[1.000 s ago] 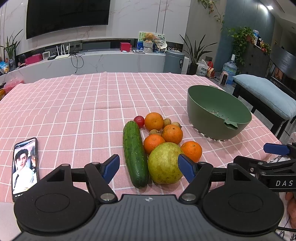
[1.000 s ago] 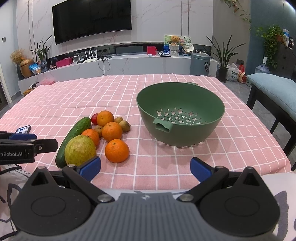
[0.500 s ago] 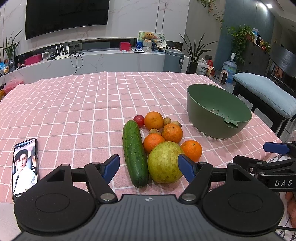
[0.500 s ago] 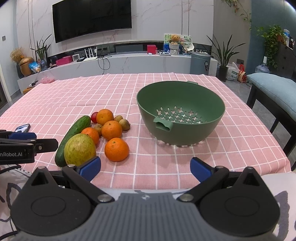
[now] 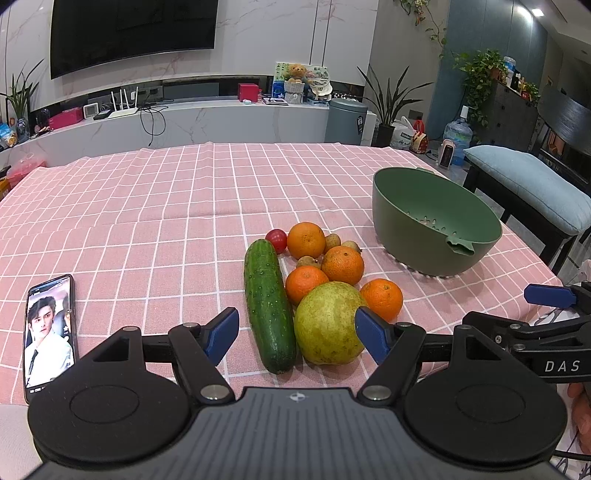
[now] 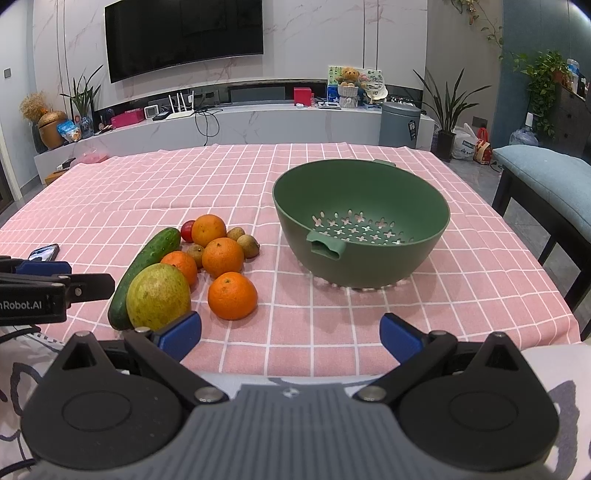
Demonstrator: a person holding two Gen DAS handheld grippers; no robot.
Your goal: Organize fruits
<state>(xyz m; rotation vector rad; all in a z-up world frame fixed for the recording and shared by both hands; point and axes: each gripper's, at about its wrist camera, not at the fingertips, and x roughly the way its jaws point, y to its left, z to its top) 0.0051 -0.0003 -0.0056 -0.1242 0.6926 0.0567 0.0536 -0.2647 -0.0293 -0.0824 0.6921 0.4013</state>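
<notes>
A table covered with a pink checked tablecloth [image 5: 147,229] fills most of both views. Near its front edge lies a cluster of produce: a cucumber [image 5: 267,302] lying lengthwise, a large yellow-green pear [image 5: 327,328] touching its near end, four oranges [image 5: 342,265] around and behind the pear, a small red tomato [image 5: 277,240] at the cucumber's far tip, and a few small brown fruits [image 6: 248,245] tucked among the oranges. To the right of the pile, apart from it, stands a green colander bowl [image 6: 424,206] with cross-shaped holes in its bottom; nothing lies in it. A phone [image 5: 50,332] with a lit screen rests face up at the left front of the cloth.

The left gripper [image 5: 297,334] hovers low at the table's front edge with its blue-tipped fingers spread wide; the near ends of the cucumber and pear lie between them, though contact cannot be told. The right gripper [image 6: 290,334] is also spread wide, holding nothing, and faces the bare cloth between the nearest orange and the bowl.

Behind the table, a dark television [image 6: 184,35] hangs on a marble-patterned wall above a long white counter [image 6: 258,122] carrying a router, a red box and a teddy bear. A grey bin [image 6: 399,123] and potted plants stand at the right, and a bench with a blue cushion [image 5: 532,184] sits beside the table.
</notes>
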